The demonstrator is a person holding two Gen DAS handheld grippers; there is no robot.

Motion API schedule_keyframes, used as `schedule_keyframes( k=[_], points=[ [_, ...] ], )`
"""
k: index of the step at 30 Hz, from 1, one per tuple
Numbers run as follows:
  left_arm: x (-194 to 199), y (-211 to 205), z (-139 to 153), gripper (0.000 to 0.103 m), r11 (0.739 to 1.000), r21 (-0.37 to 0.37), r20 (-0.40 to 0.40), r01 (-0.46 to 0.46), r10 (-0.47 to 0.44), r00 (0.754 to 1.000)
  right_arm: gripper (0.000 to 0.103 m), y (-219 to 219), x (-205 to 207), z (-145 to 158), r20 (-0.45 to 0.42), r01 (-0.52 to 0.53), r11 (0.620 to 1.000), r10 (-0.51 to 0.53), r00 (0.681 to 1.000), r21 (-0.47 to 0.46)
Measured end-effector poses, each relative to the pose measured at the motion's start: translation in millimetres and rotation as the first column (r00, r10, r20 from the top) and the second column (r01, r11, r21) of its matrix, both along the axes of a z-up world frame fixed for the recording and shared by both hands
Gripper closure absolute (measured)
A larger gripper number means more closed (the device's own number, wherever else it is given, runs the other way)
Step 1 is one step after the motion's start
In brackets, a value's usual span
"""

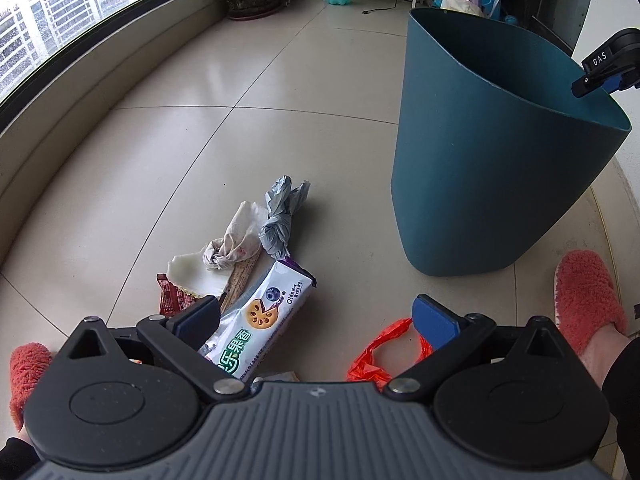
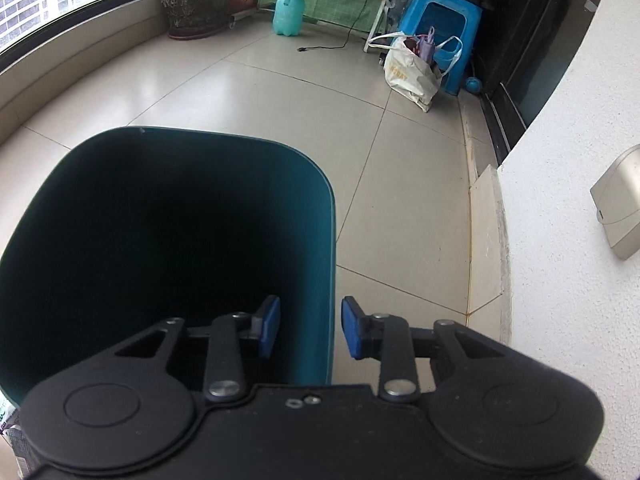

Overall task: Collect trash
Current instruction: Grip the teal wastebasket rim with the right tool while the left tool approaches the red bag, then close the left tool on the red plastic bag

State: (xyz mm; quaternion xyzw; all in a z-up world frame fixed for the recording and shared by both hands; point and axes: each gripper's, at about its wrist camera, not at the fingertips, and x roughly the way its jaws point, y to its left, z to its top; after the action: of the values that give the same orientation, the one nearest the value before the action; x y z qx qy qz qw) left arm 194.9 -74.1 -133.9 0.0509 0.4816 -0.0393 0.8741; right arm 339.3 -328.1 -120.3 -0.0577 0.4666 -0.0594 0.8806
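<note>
A dark teal trash bin (image 1: 488, 168) stands tilted on the tiled floor. My right gripper (image 2: 310, 328) straddles the bin's right wall (image 2: 316, 280), one blue pad inside, one outside, with a gap to the wall. It also shows at the bin's rim in the left wrist view (image 1: 600, 68). My left gripper (image 1: 316, 318) is open, low over the trash pile: a white biscuit wrapper (image 1: 256, 312), a knotted grey bag (image 1: 280, 216), a knotted white rag (image 1: 236, 240), a red sachet (image 1: 170, 296) and an orange-red plastic bag (image 1: 384, 354).
Pink slippers (image 1: 584, 296) stand right and left (image 1: 26, 376) of the pile. A plant pot (image 2: 196, 6), a teal sprayer bottle (image 2: 288, 14), a blue stool (image 2: 444, 28) and a tote bag (image 2: 412, 68) stand at the back. A white wall (image 2: 560, 220) is on the right.
</note>
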Motion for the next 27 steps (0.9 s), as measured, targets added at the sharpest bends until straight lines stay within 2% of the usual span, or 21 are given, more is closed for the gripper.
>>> schedule_keyframes(
  k=[2, 4, 6, 10, 15, 17, 18, 21, 23, 27],
  points=[
    [0, -1, -4, 0.000, 1.000, 0.002, -0.008, 0.002, -0.002, 1.000, 0.077, -9, 3, -5, -0.018, 0.039, 0.998, -0.038, 0.999, 0.039],
    [0, -2, -8, 0.000, 1.000, 0.000, -0.013, 0.012, -0.012, 1.000, 0.085, -17, 4, -9, -0.037, 0.066, 0.996, -0.063, 0.997, 0.062],
    [0, -2, -10, 0.001, 1.000, -0.001, -0.015, 0.021, -0.021, 1.000, 0.087, -19, 2, -11, -0.040, 0.065, 0.995, -0.062, 0.997, 0.071],
    [0, 3, -15, 0.001, 1.000, -0.020, -0.022, 0.024, -0.024, 0.999, 0.097, -17, 2, -13, -0.052, 0.053, 0.995, -0.049, 0.997, 0.088],
    [1, 11, -25, 0.001, 0.997, -0.052, -0.040, 0.057, -0.060, 0.997, 0.099, -20, 4, -12, -0.050, 0.075, 0.992, -0.070, 0.996, 0.106],
    [0, 10, -35, 0.001, 0.995, -0.041, -0.057, 0.087, -0.090, 0.994, 0.099, -21, 4, -12, -0.047, 0.075, 0.991, -0.071, 0.996, 0.111],
    [0, 9, -42, 0.001, 0.994, -0.033, -0.075, 0.104, -0.106, 0.991, 0.098, -22, 6, -12, -0.045, 0.067, 0.992, -0.063, 0.997, 0.103],
    [-4, 0, -70, 0.013, 0.988, -0.036, -0.162, 0.153, -0.157, 0.974, 0.098, -20, 4, -13, -0.037, 0.053, 0.995, -0.050, 0.998, 0.087],
    [-8, -9, -87, 0.014, 0.981, -0.049, -0.203, 0.189, -0.195, 0.960, 0.098, -22, 3, -13, -0.033, 0.052, 0.994, -0.049, 0.998, 0.093],
    [-18, -27, -113, 0.014, 0.960, -0.043, -0.237, 0.276, -0.278, 0.931, 0.098, -21, 2, -12, -0.028, 0.053, 0.994, -0.050, 0.998, 0.092]
  ],
)
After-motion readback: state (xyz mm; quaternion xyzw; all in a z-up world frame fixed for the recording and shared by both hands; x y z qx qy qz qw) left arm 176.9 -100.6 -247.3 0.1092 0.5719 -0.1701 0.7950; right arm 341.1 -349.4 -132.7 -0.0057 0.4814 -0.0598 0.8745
